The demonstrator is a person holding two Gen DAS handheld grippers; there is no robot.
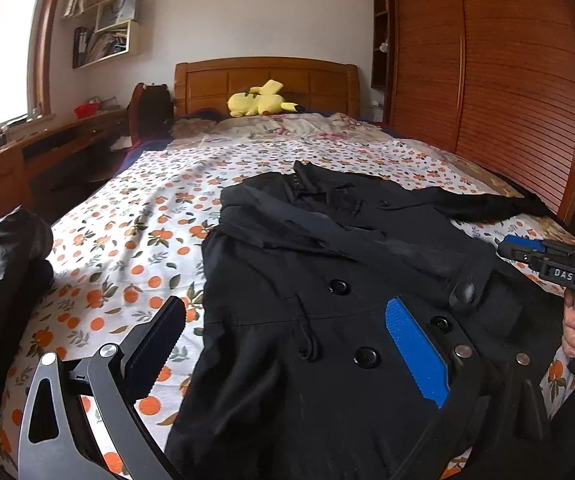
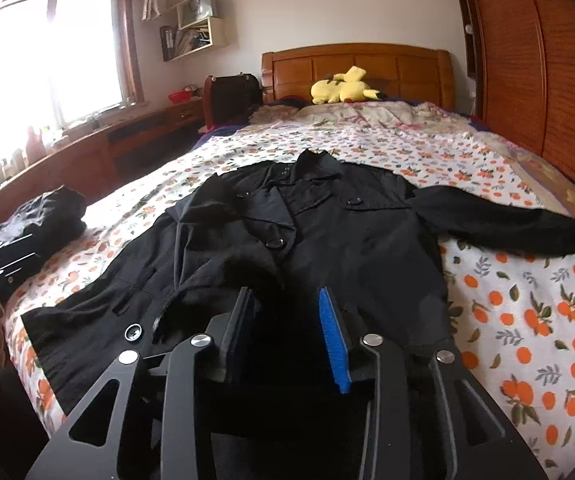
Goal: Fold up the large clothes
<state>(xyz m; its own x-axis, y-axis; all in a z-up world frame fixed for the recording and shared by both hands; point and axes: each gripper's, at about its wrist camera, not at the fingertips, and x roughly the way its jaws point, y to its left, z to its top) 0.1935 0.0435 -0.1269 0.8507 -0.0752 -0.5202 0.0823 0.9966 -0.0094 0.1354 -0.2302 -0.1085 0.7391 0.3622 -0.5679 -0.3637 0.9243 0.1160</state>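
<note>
A black double-breasted coat (image 2: pixel 327 232) lies face up on the bed (image 2: pixel 527 320), collar toward the headboard and hem at the foot edge nearest the cameras. One sleeve is folded across the chest, its buttoned cuff (image 1: pixel 465 294) resting on the front panel; the other sleeve (image 2: pixel 507 220) stretches out flat toward the wardrobe-side edge of the bed. A second dark garment (image 2: pixel 19 240) sits bunched near the window-side edge.

The coat looks like a medium-weight woven cloth: soft and limp, likely to sag and drape wherever it is lifted, yet thick enough at the lapels, collar and button rows to resist a crisp crease. The matte weave does not look slippery, so a pinch should hold, though the bulk probably drags on the printed sheet. Good places to take hold would be the outstretched sleeve near its cuff, a shoulder seam, or the hem corners; seams and edges give double layers to bite. The large buttons (image 1: pixel 338 287) are best avoided, since pads closing on one could slide off.

The left gripper (image 1: pixel 287 344) hangs above the lower front of the coat with its jaws spread wide and nothing between them. The right gripper (image 2: pixel 287 320) hovers over the coat's lower middle, jaws partly apart, and no cloth is visibly pinched between the pads.
</note>
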